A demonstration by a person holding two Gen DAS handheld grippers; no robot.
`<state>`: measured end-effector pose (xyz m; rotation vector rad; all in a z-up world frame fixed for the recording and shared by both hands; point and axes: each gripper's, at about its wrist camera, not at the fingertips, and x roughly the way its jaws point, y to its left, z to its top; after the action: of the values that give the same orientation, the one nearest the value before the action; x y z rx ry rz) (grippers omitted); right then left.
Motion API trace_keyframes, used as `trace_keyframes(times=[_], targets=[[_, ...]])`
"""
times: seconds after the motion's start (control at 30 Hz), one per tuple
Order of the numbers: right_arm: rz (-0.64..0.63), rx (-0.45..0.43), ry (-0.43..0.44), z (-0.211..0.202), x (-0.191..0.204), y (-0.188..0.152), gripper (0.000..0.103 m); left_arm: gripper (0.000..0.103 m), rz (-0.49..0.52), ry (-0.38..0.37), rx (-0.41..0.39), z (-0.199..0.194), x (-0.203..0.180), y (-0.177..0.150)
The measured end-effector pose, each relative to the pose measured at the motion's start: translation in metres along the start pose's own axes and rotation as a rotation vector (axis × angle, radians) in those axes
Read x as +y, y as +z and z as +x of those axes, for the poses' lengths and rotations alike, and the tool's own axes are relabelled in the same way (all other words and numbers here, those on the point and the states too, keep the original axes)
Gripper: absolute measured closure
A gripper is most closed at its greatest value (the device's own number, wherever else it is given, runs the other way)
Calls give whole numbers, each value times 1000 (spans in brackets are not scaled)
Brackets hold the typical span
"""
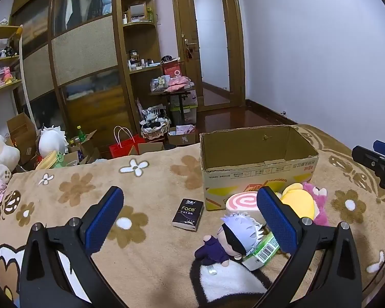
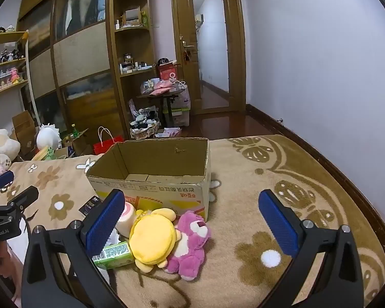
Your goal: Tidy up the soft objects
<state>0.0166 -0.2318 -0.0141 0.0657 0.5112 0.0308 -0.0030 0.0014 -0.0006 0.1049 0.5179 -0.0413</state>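
Both my claws, the left claw (image 1: 190, 215) and the right claw (image 2: 192, 218), gape fully wide and hold nothing. The pink bear plush (image 2: 190, 243) and yellow round plush (image 2: 152, 238) lie touching on the beige flowered bed blanket (image 2: 243, 205), just before the open cardboard box (image 2: 151, 179). They look light and squashy; I'd pinch each across its padded belly.

Bed (image 1: 151, 179) with a tan flowered blanket, toys and a box on it.
Open cardboard box (image 1: 259, 169) far; before it swirl cushion (image 1: 242, 201), yellow plush (image 2: 152, 238), pink bear (image 2: 191, 241), doll (image 1: 233, 238), green pack (image 2: 114, 254); tissue pack (image 1: 188, 214) left.
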Motion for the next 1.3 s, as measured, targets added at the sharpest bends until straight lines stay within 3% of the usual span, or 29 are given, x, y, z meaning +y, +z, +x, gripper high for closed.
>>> trace_keyframes(times=[1.3], targets=[[8, 11, -4, -1, -2, -3, 0, 1, 8, 0, -3, -3, 2, 2]])
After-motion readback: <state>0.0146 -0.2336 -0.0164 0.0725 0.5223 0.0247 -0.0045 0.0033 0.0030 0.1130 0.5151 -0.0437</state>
